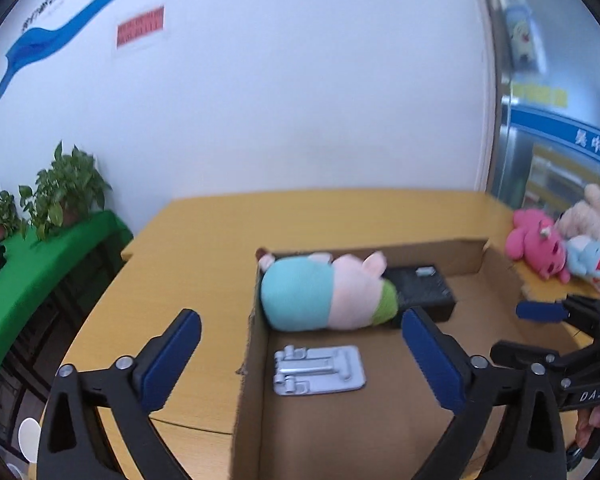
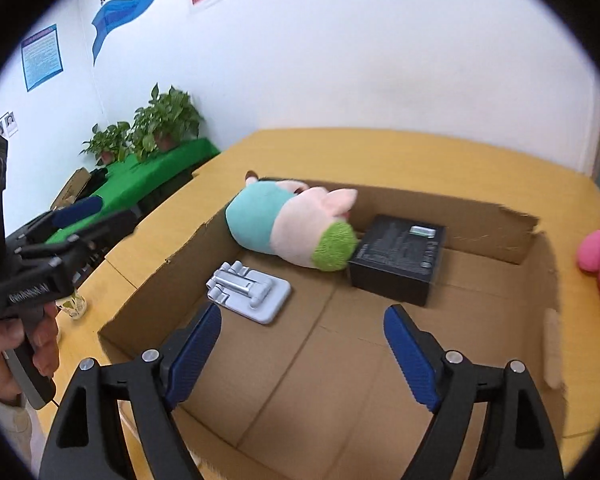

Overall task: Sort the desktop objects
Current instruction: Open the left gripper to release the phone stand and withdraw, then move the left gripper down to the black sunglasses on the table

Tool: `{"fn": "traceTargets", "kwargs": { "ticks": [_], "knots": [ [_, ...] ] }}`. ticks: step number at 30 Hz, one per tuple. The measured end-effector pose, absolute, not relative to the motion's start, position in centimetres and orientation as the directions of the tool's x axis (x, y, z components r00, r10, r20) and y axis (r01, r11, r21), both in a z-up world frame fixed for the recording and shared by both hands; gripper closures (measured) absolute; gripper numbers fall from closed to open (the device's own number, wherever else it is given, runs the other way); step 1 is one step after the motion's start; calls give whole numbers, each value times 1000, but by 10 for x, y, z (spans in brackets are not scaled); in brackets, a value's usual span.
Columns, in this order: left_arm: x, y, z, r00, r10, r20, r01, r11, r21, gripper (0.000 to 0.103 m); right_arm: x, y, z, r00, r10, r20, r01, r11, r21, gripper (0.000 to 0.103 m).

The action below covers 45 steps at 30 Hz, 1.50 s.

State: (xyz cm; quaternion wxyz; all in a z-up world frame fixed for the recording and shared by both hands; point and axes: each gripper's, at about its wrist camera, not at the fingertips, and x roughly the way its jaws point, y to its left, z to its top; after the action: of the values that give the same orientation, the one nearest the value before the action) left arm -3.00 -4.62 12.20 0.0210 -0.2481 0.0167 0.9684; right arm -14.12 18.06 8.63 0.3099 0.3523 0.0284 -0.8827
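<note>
Potted plants point(image 1: 66, 196): on a green-covered side shelf point(image 1: 40, 276) at far left, apart from the sorting.
Left hand-held gripper point(image 1: 300, 354): released, blue pads spread wide with nothing between them; it straddles the left wall of the box, one finger outside over the tabletop point(image 1: 188, 248), the other inside.
Cardboard box point(image 2: 540, 280): open-topped, on the yellow tabletop, serving by the look of it as the bin for the sorted things.
Plush pig point(image 2: 288, 226): on its side in the far left corner of the box, its green end touching the black box; it looks dropped in, not arranged.
Grey phone stand point(image 2: 250, 290): folded flat on the box floor, just in front of the pig.
Black box point(image 2: 400, 264): flat on the floor against the far wall, to the right of the pig.
Right hand-held gripper point(image 2: 302, 354): also released, empty, poised over the open near half of the box.
Pink plush point(image 1: 538, 246): on the tabletop outside the box at right, bunched with a beige plush point(image 1: 584, 214) and a blue plush point(image 1: 590, 262); probably the next things to be sorted.
</note>
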Motion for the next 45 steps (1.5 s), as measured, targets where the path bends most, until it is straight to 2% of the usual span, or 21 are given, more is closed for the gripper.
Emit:
{"fn": "traceTargets", "kwargs": {
  "ticks": [4, 8, 12, 17, 19, 23, 28, 31, 38, 41, 45],
  "knots": [
    [-12, -26, 138, -892, 98, -441, -104, -995, -12, 1, -111, 215, 96, -597, -525, -607, 551, -818, 165, 19],
    [0, -2, 129, -835, 228, -501, -233, -971, -53, 1, -85, 255, 89, -555, -566, -609, 563, -795, 225, 19],
    [15, 18, 104, -752, 338, -566, -336, -935, -113, 1, -53, 322, 54, -494, -554, -670, 556, -794, 247, 19],
    [34, 44, 75, -665, 401, -630, -400, -904, -154, 1, -31, 374, -3, -348, -508, -788, 521, -803, 288, 19],
    [39, 52, 65, -638, 408, -653, -405, -899, -166, 1, -23, 373, -15, -301, -537, -788, 535, -779, 326, 19],
    [50, 59, 52, -603, 426, -675, -402, -892, -204, 1, -6, 359, -30, -254, -521, -815, 563, -765, 314, 19],
    [57, 58, 44, -574, 433, -695, -397, -890, -226, 1, 24, 333, -33, -207, -563, -800, 591, -723, 356, 19],
    [57, 58, 39, -539, 471, -698, -403, -872, -278, 1, 46, 315, -33, -232, -515, -825, 631, -725, 276, 19],
    [53, 84, 15, -400, 594, -698, -459, -789, -408, 2, 70, 308, -38, -350, -409, -842, 558, -813, 163, 19],
    [48, 103, 6, -333, 630, -702, -481, -754, -448, 5, 68, 303, -39, -384, -407, -829, 538, -828, 158, 23],
    [45, 124, 2, -275, 678, -682, -525, -700, -485, 8, 60, 298, -40, -411, -405, -817, 531, -834, 147, 39]
  ]
}}
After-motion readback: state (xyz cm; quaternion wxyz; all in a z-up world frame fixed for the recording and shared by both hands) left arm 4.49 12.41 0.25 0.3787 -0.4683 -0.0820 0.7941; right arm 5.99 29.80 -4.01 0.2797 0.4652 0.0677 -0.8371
